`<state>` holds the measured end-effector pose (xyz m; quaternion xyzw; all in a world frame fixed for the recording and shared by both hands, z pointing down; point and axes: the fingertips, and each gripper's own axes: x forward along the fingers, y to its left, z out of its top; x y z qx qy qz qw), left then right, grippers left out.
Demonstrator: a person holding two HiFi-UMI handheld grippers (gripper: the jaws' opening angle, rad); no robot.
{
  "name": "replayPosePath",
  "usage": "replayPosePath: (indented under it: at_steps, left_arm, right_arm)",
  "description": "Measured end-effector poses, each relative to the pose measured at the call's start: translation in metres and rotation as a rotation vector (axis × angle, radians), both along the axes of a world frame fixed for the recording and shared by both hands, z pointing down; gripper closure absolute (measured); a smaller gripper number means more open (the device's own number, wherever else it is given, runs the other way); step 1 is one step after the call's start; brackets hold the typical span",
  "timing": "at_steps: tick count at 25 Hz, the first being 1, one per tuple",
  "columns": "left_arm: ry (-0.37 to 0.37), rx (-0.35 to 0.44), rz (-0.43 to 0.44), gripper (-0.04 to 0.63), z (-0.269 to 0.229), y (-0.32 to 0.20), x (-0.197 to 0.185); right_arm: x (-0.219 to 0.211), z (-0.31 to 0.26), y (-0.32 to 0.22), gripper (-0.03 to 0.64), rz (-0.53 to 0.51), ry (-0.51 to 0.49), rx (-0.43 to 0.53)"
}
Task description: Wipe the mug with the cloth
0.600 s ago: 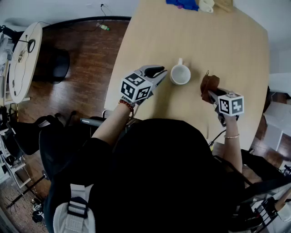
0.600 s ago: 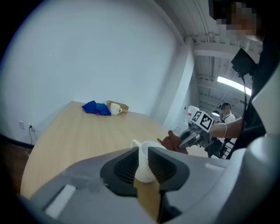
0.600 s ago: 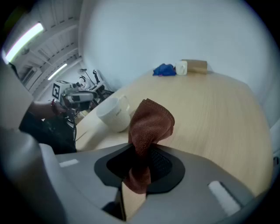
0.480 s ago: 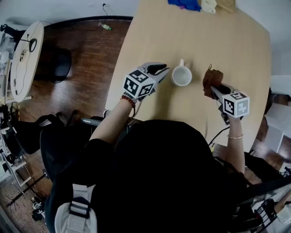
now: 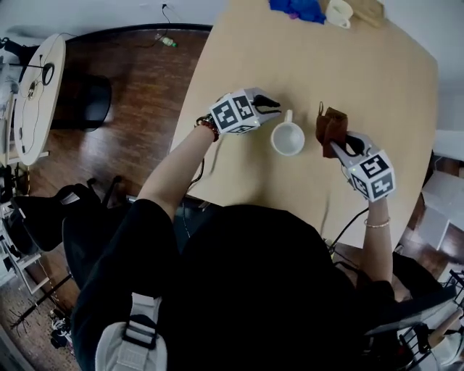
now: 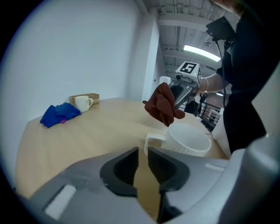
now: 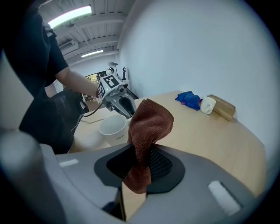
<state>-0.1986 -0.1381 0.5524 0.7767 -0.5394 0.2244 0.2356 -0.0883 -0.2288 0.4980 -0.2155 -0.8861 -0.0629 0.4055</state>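
While my right tongs (image 5: 338, 143) clench the cloth (image 5: 330, 124), my released left tongs (image 5: 273, 109) sit beside the mug (image 5: 288, 138); a blue rag (image 5: 298, 9) lies far beyond.

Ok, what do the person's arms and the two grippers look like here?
The left gripper and right gripper have light grey shells, black tongs and a white cube with black square markers. A dark cable hangs by the right wrist. The person wears a black short-sleeved top, a red beaded bracelet on the left wrist and a thin bangle on the right.
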Motion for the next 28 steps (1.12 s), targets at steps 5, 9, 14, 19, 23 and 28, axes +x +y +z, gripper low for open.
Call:
replayPosePath:
  at_steps: [5, 9, 14, 19, 23, 28]
  left_arm:
    - [0.045, 0.031, 0.102, 0.508, 0.003, -0.017, 0.018]
    - [-0.015, 0.06, 0.147, 0.533, 0.01, -0.028, 0.019]
    - [-0.007, 0.077, 0.192, 0.541, 0.019, -0.036, 0.023]
    - [-0.026, 0.101, 0.213, 0.568, 0.016, -0.04, 0.026]
    - [-0.007, 0.102, 0.212, 0.566, 0.014, -0.041, 0.027]
    - [0.001, 0.091, 0.216, 0.566, 0.015, -0.04, 0.028]
  right_arm:
    - [0.006, 0.01, 0.005, 0.532, -0.071, 0.02, -0.018]
    - [-0.004, 0.013, 0.01, 0.532, -0.11, 0.019, -0.018]
    - [-0.016, 0.024, 0.016, 0.532, -0.182, 0.025, -0.008]
    - [-0.026, 0.013, 0.003, 0.532, -0.346, -0.014, 0.202]
    - [-0.036, 0.008, 0.015, 0.532, -0.532, -0.044, 0.365]
    - [-0.038, 0.031, 0.04, 0.532, -0.646, -0.031, 0.418]
